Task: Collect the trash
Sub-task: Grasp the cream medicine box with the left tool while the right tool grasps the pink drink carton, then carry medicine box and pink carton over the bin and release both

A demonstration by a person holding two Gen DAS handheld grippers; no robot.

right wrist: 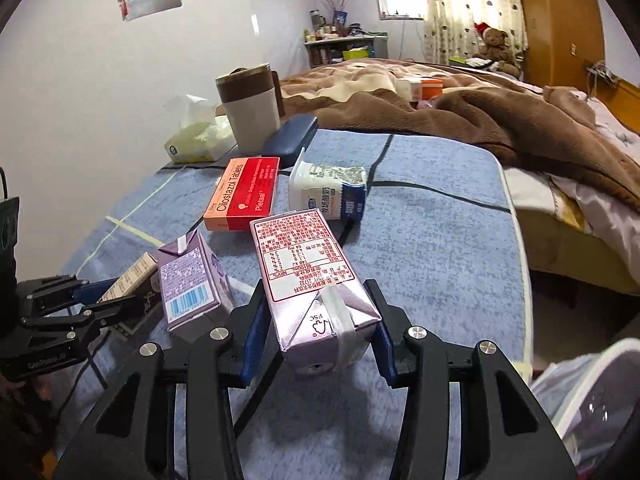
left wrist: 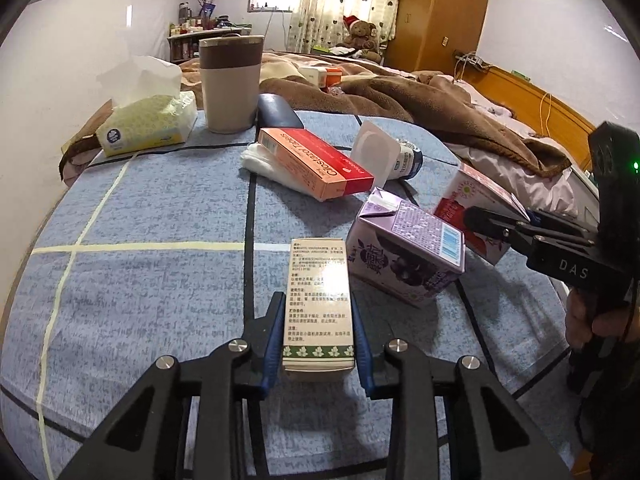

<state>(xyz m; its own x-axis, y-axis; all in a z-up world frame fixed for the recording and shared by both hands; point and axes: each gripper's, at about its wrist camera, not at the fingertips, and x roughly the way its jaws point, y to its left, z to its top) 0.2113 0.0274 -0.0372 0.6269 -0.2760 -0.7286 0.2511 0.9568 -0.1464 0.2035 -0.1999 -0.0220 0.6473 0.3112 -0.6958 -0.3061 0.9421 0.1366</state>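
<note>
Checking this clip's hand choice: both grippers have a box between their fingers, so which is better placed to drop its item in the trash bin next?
Right, probably. The right gripper straddles the milk carton, and the lined bin sits just beside it at the bed's edge. The left gripper, around the small box, shows no bin in its view.

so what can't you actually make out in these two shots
- Trash bin: right wrist view, cut off by the frame edge; contents unclear.
- Small cream box: right wrist view, mostly hidden behind the left gripper and the purple carton.
- Red-print carton: left wrist view, partly covered by the right gripper.
- Shelf items: too small.
</note>
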